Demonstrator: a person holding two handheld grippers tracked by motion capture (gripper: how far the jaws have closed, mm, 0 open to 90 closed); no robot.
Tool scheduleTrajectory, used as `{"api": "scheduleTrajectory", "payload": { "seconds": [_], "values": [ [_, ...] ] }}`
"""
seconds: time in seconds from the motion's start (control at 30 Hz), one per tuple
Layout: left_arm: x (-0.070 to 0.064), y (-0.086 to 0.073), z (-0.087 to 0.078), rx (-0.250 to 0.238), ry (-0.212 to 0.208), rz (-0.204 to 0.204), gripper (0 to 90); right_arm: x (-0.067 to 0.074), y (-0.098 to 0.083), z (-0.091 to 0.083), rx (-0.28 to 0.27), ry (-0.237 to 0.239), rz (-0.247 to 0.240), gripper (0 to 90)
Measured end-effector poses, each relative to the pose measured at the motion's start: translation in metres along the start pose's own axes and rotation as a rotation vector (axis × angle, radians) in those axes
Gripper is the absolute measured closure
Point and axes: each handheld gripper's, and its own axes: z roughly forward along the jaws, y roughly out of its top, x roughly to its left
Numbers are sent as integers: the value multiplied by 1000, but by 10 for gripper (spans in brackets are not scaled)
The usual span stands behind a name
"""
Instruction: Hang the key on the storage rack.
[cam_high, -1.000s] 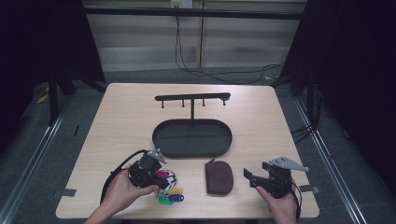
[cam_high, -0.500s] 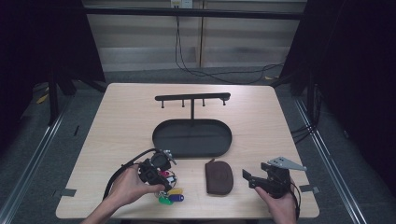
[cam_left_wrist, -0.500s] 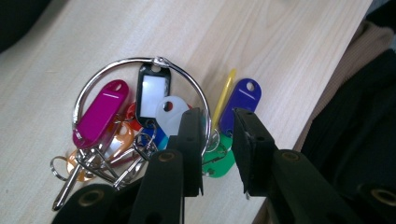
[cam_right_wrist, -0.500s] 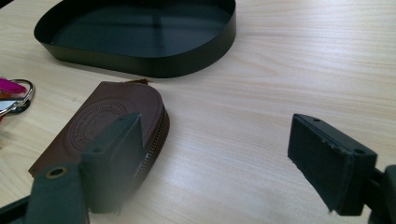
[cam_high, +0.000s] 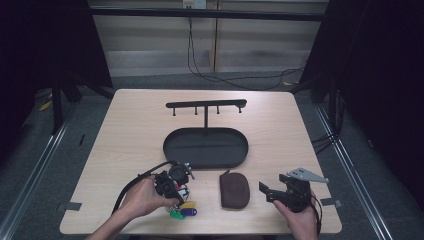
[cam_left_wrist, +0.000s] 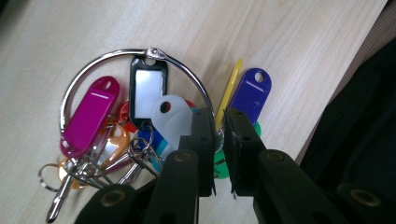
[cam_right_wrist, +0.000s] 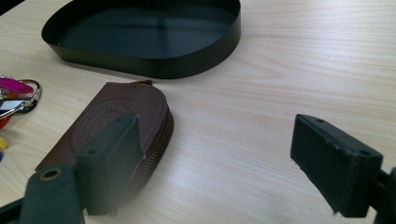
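Note:
A bunch of keys (cam_high: 183, 209) with coloured tags lies near the table's front edge, strung on a large metal ring (cam_left_wrist: 105, 56). My left gripper (cam_high: 179, 194) stands tilted down onto the bunch. Its jaws (cam_left_wrist: 219, 120) are almost together, pinching the ring's wire and a yellow tag (cam_left_wrist: 229, 91). A brown zipped leather pouch (cam_high: 234, 190) lies flat to the right of the keys. My right gripper (cam_high: 266, 192) rests just right of the pouch, open. In the right gripper view its left jaw overlaps the pouch (cam_right_wrist: 126, 109) and nothing sits in the wide gap between the jaws (cam_right_wrist: 217, 140).
A black oval tray (cam_high: 172, 146) sits mid-table behind the keys and pouch, its wall (cam_right_wrist: 154, 65) near the pouch. From it rises a black T-shaped hook rack (cam_high: 206, 105). The table's front edge and a dark floor (cam_left_wrist: 359, 140) run just beyond the keys.
My left gripper has moved right and down onto the key bunch. The right gripper and the pouch have stayed put.

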Motion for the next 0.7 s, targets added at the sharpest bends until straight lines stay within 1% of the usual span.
{"api": "scheduleTrajectory", "payload": {
  "seconds": [0.07,0.13,0.17,0.2,0.23,0.27,0.4,0.5,0.57,0.67,0.7],
  "values": [
    [0,2,2,10,-8,-8,830,0,0,0,2,1,1,161],
    [2,4,5,36,-13,-2,822,0,0,1,7,5,8,161],
    [3,4,6,41,-11,4,804,0,0,0,5,5,9,161],
    [3,5,7,44,-10,-7,804,0,0,0,5,5,9,161],
    [3,5,9,59,-11,-4,800,0,0,1,6,7,10,161],
    [3,6,11,64,-6,3,800,0,0,1,6,7,10,161],
    [1,8,12,80,-11,10,812,-1,0,1,11,5,8,161],
    [0,10,13,92,-20,8,788,-1,0,2,13,4,12,161],
    [-1,12,14,104,-11,7,801,-1,0,2,13,4,13,161],
    [-3,15,16,133,-2,18,822,-1,0,2,14,3,13,161],
    [-4,16,16,135,4,18,822,-1,0,2,14,3,13,161]
  ]
}}
